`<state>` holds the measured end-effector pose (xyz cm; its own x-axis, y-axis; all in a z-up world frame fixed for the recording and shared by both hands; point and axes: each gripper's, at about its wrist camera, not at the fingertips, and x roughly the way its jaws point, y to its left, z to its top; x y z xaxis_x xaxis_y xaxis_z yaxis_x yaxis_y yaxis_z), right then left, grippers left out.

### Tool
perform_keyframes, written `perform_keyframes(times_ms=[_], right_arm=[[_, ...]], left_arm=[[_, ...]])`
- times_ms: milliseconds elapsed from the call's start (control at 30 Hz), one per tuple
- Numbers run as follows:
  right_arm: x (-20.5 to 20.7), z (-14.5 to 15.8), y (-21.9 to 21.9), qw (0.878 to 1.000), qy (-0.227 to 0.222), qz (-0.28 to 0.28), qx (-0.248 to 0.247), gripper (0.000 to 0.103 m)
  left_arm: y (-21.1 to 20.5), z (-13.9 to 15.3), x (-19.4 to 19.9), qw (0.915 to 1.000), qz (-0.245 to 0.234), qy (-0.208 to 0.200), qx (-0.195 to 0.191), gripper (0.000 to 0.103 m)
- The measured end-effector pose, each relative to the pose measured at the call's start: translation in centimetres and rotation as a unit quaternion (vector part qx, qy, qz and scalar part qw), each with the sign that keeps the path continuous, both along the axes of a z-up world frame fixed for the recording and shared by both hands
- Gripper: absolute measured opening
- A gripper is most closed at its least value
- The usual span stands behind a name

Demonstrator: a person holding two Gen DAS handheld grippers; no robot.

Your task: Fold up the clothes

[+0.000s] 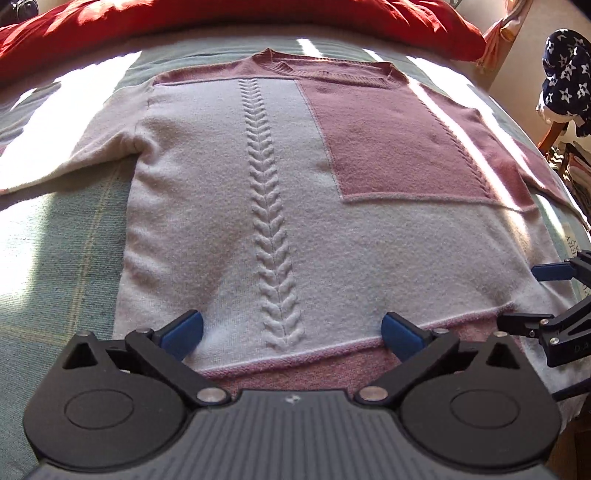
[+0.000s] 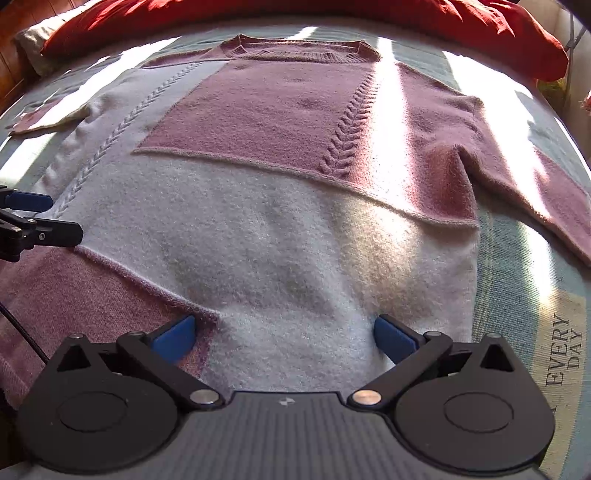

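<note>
A bed spread with a pale green plaid blanket [image 1: 62, 258] fills the scene, striped by hard sunlight, with a rumpled red duvet [image 1: 258, 18] bunched along the far edge. Flat on the blanket lies a fuzzy knit sweater [image 1: 229, 206], white with dusty-pink blocks, a raised cable braid and a ribbed neckline at the far end, sleeves spread left and right. The left gripper [image 1: 291, 332] and right gripper [image 2: 283, 334] both hover at its near hem, blue-padded fingers spread wide.
</note>
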<state>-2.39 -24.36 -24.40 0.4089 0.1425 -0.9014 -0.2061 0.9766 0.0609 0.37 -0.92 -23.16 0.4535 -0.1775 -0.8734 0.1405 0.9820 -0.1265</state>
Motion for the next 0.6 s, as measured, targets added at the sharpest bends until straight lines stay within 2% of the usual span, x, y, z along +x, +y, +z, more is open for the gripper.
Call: perform_keyframes(times_ms=[100,267,600], right_arm=[[0.6,0.1,0.2,1.000,0.019,0.001,-0.006,0.103],[1.1,0.1,0.3,0.999,0.034,0.002,-0.010,0.103],[0.9,0.0,0.3,0.999,0.031,-0.002,-0.011,0.103]], left_arm=[[-0.6,0.8,0.8,1.0000,0.002,0.007,0.002,0.102],[-1.4,2.5,3.8,0.9996,-0.013,-0.024,-0.007,0.102],[-2.4,0.7,10.0,0.9999,0.011,-0.001,0.011,0.102]])
